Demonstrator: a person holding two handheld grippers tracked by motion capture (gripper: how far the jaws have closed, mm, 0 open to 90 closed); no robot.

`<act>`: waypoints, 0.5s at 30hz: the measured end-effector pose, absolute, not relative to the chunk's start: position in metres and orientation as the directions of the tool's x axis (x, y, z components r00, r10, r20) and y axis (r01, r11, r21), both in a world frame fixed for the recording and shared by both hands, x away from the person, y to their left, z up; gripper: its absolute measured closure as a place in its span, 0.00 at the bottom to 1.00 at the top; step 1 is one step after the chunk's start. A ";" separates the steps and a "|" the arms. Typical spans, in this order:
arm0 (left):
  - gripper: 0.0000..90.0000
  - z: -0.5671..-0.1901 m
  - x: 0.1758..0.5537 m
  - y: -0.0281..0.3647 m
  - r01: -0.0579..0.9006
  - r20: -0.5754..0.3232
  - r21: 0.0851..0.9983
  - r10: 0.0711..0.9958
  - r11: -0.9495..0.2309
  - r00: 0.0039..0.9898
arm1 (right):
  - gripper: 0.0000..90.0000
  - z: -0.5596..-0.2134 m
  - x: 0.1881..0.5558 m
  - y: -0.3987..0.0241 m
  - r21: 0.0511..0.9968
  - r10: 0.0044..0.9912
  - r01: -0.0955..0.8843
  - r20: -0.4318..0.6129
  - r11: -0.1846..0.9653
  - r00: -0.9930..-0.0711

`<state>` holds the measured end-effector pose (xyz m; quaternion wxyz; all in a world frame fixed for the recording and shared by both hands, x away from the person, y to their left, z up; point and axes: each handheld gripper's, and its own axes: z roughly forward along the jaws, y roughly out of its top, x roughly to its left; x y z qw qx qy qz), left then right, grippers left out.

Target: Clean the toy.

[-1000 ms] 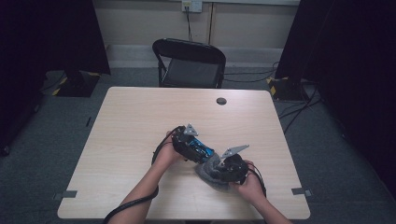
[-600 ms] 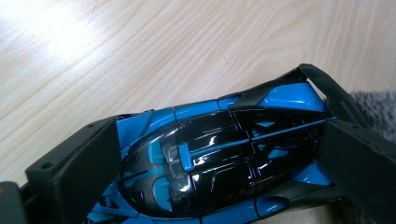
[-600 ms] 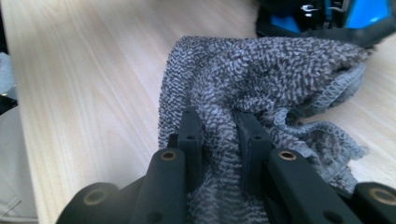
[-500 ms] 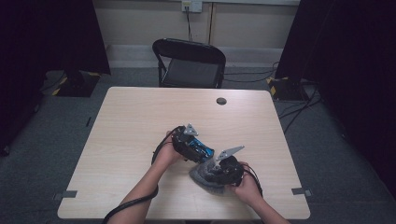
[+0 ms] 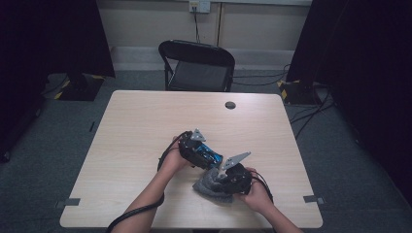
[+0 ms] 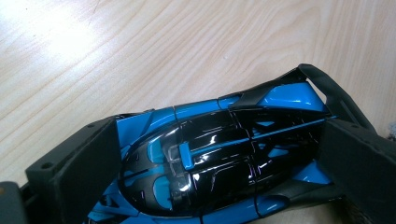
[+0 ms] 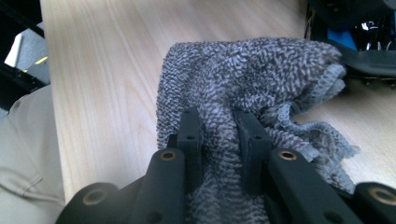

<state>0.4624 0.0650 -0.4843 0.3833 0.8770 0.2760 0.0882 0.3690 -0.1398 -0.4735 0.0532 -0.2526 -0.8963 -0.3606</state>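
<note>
A blue and black toy car (image 6: 219,154) lies on the wooden table, held at both ends by my left gripper (image 5: 206,154), whose jaws press on its nose and tail. In the high view the toy car (image 5: 210,155) sits near the table's front middle. My right gripper (image 7: 219,140) is shut on a fold of a grey terry cloth (image 7: 243,79). The grey cloth (image 5: 210,185) lies bunched just in front of the car, with its far edge close to the car's tail. My right gripper (image 5: 224,180) is over the cloth in the high view.
The table (image 5: 145,126) has a small dark round cap (image 5: 230,105) near its far edge. A black folding chair (image 5: 197,65) stands behind the table. Tape marks (image 5: 314,198) sit at the front corners. The person's trouser leg (image 7: 23,154) shows beside the table edge.
My right gripper and the cloth have shifted slightly toward the front and left. The left gripper and the car have stayed put.
</note>
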 end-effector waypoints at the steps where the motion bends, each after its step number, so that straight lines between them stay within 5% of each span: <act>1: 0.00 -0.484 0.462 0.065 0.417 -0.057 0.719 0.551 -0.556 0.833 | 0.83 -0.473 0.369 -0.141 0.619 0.412 0.489 0.277 0.615 -0.868; 15: 0.00 -0.483 0.462 0.064 0.418 -0.056 0.714 0.548 -0.562 0.834 | 0.83 -0.457 0.367 -0.146 0.653 0.383 0.460 0.269 0.602 -0.884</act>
